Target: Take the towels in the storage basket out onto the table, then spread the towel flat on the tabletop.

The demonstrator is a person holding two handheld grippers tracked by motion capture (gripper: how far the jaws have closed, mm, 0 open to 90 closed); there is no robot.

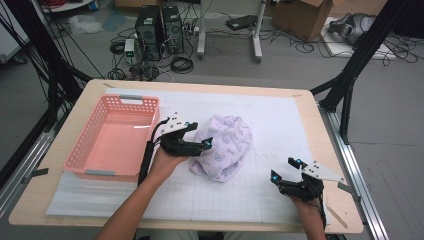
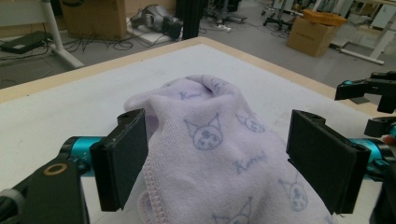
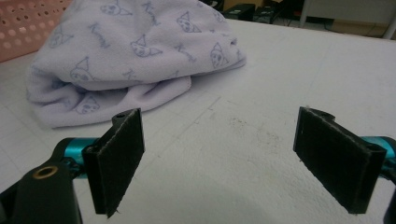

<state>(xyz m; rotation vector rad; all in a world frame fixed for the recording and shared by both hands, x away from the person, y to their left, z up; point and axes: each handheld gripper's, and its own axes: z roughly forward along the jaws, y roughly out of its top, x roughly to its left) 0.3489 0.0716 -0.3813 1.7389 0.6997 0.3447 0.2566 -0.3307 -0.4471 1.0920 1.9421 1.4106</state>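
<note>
On the table [image 1: 280, 115] we find the towel [image 1: 222, 147] unlifted, basket [image 1: 116, 137] empty; left gripper [image 1: 200, 134] spread around it, right gripper [image 1: 284, 169] spread, idle.

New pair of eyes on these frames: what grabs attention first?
The crumpled lilac cartoon-print towel at the middle of the white gridded mat, with the left claw open at its edge. Next, the empty pink perforated plastic basket left of it; the right claw is open near the table's right front.
</note>
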